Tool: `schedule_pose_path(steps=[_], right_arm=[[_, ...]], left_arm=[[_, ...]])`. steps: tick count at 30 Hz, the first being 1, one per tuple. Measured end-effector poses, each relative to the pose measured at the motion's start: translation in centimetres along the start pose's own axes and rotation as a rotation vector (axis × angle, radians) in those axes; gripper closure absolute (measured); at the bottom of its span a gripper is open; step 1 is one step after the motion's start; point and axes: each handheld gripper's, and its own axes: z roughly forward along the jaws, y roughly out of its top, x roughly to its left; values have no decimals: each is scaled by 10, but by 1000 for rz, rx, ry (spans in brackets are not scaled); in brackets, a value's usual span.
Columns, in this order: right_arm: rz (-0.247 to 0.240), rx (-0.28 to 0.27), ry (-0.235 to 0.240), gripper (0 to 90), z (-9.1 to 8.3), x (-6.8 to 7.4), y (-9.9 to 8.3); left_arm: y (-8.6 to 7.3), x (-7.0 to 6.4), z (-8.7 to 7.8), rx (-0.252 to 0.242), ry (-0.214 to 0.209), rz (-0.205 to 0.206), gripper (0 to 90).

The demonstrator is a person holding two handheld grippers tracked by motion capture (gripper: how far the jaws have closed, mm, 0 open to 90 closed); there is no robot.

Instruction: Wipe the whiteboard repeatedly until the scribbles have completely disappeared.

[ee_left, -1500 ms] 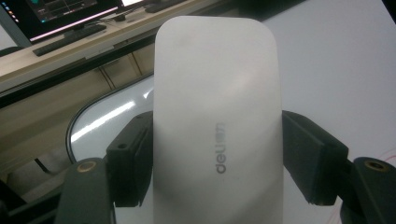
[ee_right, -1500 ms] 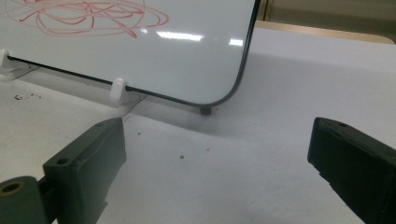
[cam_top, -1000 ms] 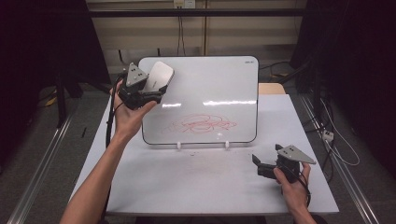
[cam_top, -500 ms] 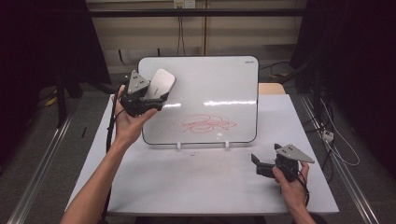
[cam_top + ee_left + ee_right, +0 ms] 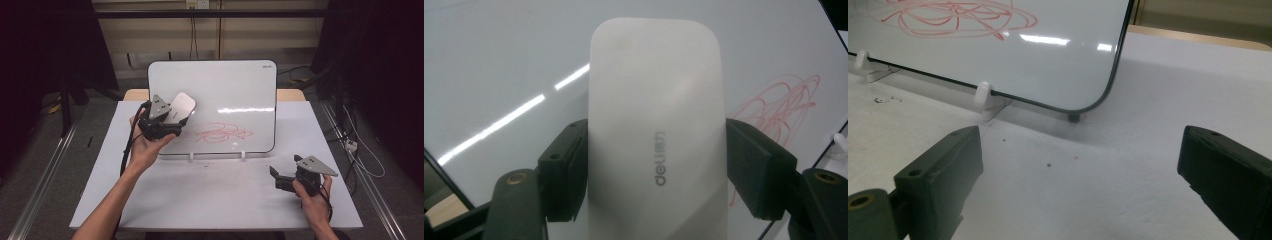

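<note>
Over on the left, the person's left hand holds the left gripper raised in front of the left part of the tilted, white, round-cornered whiteboard with a dark rim. Its two black jaws are clenched on the long sides of a flat, pale grey, round-ended plastic eraser, one jaw on each edge; the left gripper view shows grey lettering on the eraser's face. In the high view the eraser sits against or just in front of the board's lower left area, and I cannot tell whether it touches the surface. Just right of it, on the lower middle of the board, lies a tangle of red marker scribble, apart from the eraser. The board leans back on two small white plastic feet at its near edge, resting on the white table.

Farther right and nearer, the right hand holds the right gripper low over the table, near the board's near right corner but well apart from it. Its black jaws stand wide and released, with bare tabletop between them, and they point toward the board's rounded corner and one white foot.
</note>
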Motion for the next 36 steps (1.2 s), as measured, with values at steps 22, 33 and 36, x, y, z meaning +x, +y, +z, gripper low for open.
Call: schedule_pose_path(steps=[22, 33, 36], right_arm=[[-6, -2, 1, 47, -1, 2, 0], [-7, -2, 1, 48, -1, 1, 0], [-8, -1, 3, 48, -1, 2, 0]], left_arm=[[-27, -18, 21, 73, 69, 122, 312], [-35, -34, 30, 89, 171, 249, 312], [-36, -34, 30, 83, 170, 245, 312]])
